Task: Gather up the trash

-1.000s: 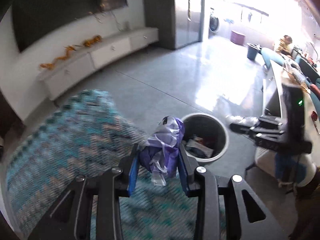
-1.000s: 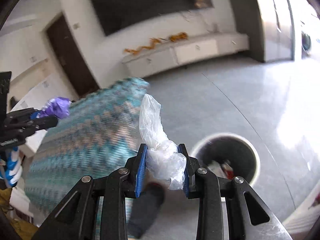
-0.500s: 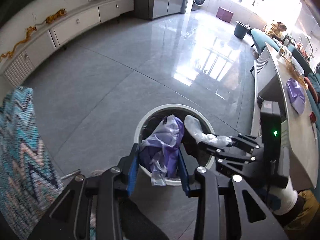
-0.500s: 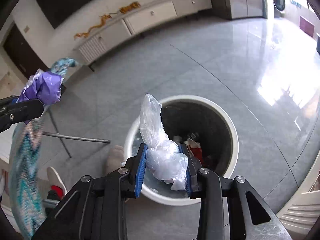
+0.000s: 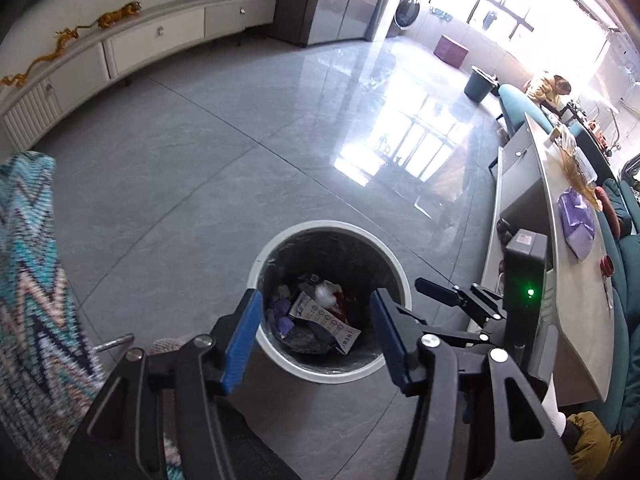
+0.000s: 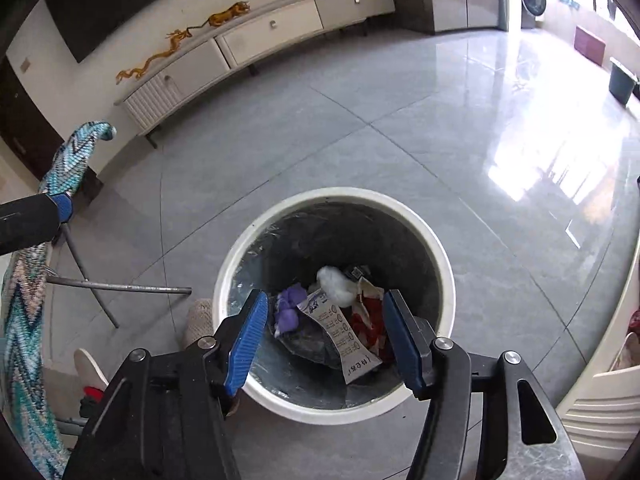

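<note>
Blue-padded jaws of the left tool (image 5: 316, 320) and the right tool (image 6: 326, 338) stand apart and are opening over a white-rimmed trash bin (image 6: 444, 272) on the grey tiled floor (image 6: 400, 128), with nothing left between either pair of pads. A second earlier the left tool was clamped on a crumpled purple bag and the right on a clear plastic bag; both now lie inside the bin. The purple bag (image 6: 290, 312) sits at the left of the heap, bunched with no clear long axis, and the clear plastic bag (image 6: 336, 280) rests as a white wad just beside it, near the centre. A printed wrapper (image 6: 340, 334) lies between them, its long axis running from upper left to lower right. Beyond the bin, a zigzag-patterned cloth (image 5: 28, 280) hangs at the left edge, and another purple bag (image 5: 576, 226) lies on the counter (image 5: 576, 320) to the right.
</note>
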The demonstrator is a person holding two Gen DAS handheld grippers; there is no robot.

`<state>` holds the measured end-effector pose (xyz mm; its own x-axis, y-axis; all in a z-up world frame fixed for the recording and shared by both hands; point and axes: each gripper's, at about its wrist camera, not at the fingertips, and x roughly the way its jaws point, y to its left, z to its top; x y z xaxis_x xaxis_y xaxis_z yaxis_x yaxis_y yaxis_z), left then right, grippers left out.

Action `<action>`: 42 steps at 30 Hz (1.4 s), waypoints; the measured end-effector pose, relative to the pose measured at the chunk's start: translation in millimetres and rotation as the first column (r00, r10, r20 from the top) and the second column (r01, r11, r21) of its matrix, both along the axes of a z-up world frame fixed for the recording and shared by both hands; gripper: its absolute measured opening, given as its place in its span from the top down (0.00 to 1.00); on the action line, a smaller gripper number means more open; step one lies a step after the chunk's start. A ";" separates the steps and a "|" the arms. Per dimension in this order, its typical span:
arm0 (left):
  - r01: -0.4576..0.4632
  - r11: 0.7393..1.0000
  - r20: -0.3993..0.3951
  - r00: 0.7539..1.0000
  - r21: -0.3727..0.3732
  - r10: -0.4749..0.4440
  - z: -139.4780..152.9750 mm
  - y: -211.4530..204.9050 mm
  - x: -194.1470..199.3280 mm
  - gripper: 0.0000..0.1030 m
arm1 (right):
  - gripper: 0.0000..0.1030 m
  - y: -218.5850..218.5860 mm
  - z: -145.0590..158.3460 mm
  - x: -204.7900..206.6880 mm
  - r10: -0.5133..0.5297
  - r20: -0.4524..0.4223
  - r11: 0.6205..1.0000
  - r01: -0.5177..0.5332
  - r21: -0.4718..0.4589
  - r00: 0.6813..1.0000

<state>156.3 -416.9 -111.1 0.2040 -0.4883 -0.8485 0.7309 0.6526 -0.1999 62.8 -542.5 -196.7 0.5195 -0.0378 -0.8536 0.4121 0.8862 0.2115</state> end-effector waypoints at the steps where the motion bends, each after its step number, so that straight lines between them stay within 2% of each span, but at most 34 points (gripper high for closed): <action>1: -0.015 1.000 0.023 1.000 -0.008 0.015 8.7 8.1 -3.5 0.47 | 0.41 3.5 6.5 -1.3 0.003 0.007 1.000 -0.003 -0.012 1.000; 4: -0.063 0.998 0.107 0.992 -0.022 0.065 34.9 33.9 -15.4 0.47 | 0.38 15.5 31.4 -6.3 0.021 0.040 0.999 -0.019 -0.050 0.999; 6: -0.097 0.995 0.159 0.982 -0.029 0.100 49.7 53.7 -20.7 0.47 | 0.30 29.1 55.2 -9.5 0.033 0.076 0.997 -0.027 -0.074 0.997; 11: -0.223 0.973 0.266 0.935 -0.065 0.233 90.1 123.3 -37.3 0.47 | 0.23 69.7 117.5 -17.0 0.067 0.185 0.991 -0.044 -0.126 0.980; 15: -0.333 0.938 0.352 0.870 -0.095 0.345 116.3 187.9 -57.9 0.47 | 0.17 117.2 167.9 -25.1 0.125 0.275 0.982 -0.080 -0.170 0.953; 19: -0.438 0.891 0.423 0.789 -0.120 0.445 139.8 256.6 -79.7 0.47 | 0.11 173.6 206.4 -35.4 0.204 0.333 0.964 -0.130 -0.230 0.921; 24: -0.540 0.825 0.482 0.686 -0.166 0.545 163.0 331.3 -109.3 0.44 | 0.07 230.4 236.8 -49.8 0.287 0.378 0.944 -0.191 -0.271 0.880; 30: -0.612 0.757 0.514 0.585 -0.228 0.627 179.6 386.8 -148.1 0.41 | 0.04 282.6 260.3 -72.0 0.334 0.420 0.928 -0.218 -0.301 0.844; 35: -0.650 0.707 0.510 0.523 -0.281 0.683 185.9 418.6 -174.9 0.40 | 0.01 312.5 270.6 -86.5 0.357 0.432 0.916 -0.221 -0.334 0.828; 42: -0.688 0.657 0.527 0.452 -0.307 0.720 187.8 442.7 -196.2 0.40 | 0.01 331.3 278.6 -106.5 0.352 0.455 0.907 -0.179 -0.380 0.818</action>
